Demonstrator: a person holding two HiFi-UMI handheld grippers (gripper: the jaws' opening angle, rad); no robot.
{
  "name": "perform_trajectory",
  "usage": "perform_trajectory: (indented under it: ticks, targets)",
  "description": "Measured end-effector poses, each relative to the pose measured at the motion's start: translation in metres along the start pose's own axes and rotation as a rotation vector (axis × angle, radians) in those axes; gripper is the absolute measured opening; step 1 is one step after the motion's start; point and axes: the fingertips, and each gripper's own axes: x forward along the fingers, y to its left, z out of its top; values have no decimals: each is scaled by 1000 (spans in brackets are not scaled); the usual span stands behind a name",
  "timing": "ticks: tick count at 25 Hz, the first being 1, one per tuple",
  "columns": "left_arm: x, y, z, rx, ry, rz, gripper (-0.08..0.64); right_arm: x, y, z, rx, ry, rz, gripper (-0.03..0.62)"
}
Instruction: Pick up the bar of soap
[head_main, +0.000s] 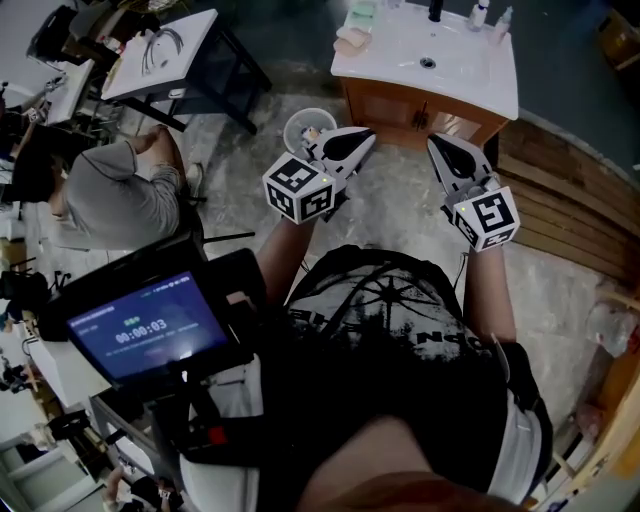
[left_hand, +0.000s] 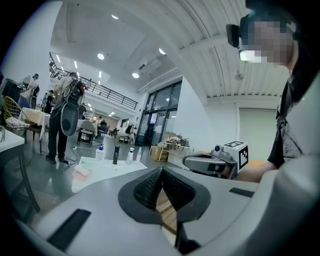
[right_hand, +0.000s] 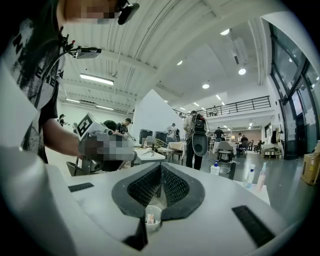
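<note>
The bar of soap (head_main: 352, 40), pale and pinkish, lies at the left end of the white washbasin counter (head_main: 470, 75) at the top of the head view. The left gripper view shows the soap (left_hand: 82, 171) small, at the counter's near left corner. Both grippers are held out in front of the person's chest, short of the counter. My left gripper (head_main: 368, 135) is shut, its jaws together (left_hand: 161, 170) with nothing in them. My right gripper (head_main: 432, 140) is also shut and empty (right_hand: 161, 166).
Several bottles (head_main: 490, 14) stand at the back of the counter, and a greenish cloth (head_main: 361, 12) lies behind the soap. A white bucket (head_main: 308, 125) sits on the floor by the wooden cabinet (head_main: 400, 112). A seated person (head_main: 110, 190) and tables (head_main: 165, 50) are to the left.
</note>
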Motion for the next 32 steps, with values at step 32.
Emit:
perform_trajectory:
  ticks: [32]
  targets:
    - [11,67,-6,-51,-16,35,12,71,-19,-10,-10,33,65,15]
